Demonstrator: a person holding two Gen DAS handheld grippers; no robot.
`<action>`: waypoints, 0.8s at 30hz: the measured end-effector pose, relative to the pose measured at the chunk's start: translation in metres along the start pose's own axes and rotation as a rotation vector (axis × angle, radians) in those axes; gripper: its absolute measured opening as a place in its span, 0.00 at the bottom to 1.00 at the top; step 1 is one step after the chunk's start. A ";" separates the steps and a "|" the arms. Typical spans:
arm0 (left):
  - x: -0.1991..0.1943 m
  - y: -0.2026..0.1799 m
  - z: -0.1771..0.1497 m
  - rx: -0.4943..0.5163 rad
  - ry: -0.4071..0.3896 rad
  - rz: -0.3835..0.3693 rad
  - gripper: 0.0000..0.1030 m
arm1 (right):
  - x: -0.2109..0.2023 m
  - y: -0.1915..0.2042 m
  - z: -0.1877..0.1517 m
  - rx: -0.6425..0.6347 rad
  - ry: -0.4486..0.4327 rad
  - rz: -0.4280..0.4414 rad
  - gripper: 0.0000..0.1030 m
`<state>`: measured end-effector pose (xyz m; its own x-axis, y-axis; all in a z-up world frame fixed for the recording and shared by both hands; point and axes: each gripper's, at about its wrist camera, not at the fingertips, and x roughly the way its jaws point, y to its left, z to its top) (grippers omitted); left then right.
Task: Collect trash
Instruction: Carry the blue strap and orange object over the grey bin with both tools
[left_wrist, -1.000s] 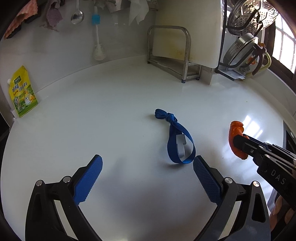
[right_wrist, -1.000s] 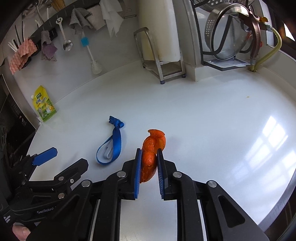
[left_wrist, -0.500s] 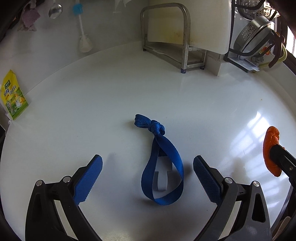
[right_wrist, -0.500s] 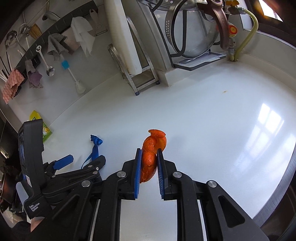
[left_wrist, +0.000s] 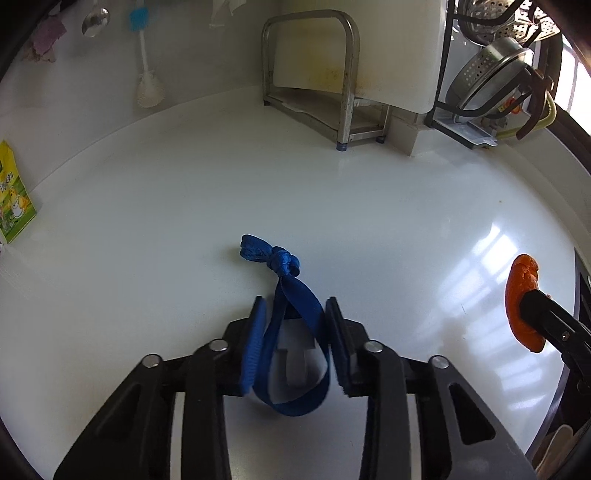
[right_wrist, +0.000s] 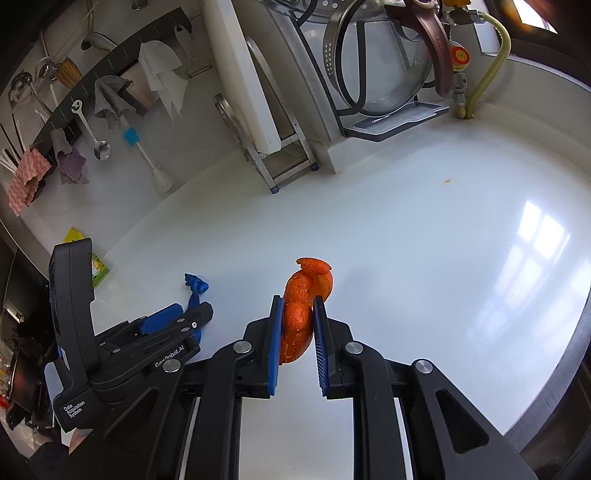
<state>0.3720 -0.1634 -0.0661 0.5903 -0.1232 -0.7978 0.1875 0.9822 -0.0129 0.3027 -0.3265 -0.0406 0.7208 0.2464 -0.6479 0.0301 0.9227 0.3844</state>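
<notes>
Risk: left gripper (left_wrist: 295, 314) jaws closing w/ blue strap (left_wrist: 291, 332) loop on white counter (left_wrist: 406, 229) between pads, thin webbing may slip out on lift; right gripper (right_wrist: 298, 314) clamped on orange peel (right_wrist: 301, 306), held off counter, 1 edge only.

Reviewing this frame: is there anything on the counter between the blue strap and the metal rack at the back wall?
Nothing: in the left wrist view, bare white counter runs from the blue strap to the metal rack.
</notes>
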 end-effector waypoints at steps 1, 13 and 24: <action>-0.001 -0.001 -0.001 0.004 0.001 -0.003 0.20 | 0.001 0.001 0.000 -0.004 0.003 -0.002 0.15; -0.046 0.036 -0.030 -0.001 -0.036 -0.024 0.19 | 0.007 0.025 -0.012 -0.074 0.021 0.002 0.15; -0.115 0.073 -0.086 0.030 -0.080 0.002 0.19 | -0.033 0.070 -0.054 -0.120 -0.004 0.051 0.15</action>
<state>0.2499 -0.0657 -0.0270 0.6513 -0.1329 -0.7471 0.2084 0.9780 0.0077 0.2433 -0.2538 -0.0276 0.7219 0.2931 -0.6269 -0.0894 0.9378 0.3355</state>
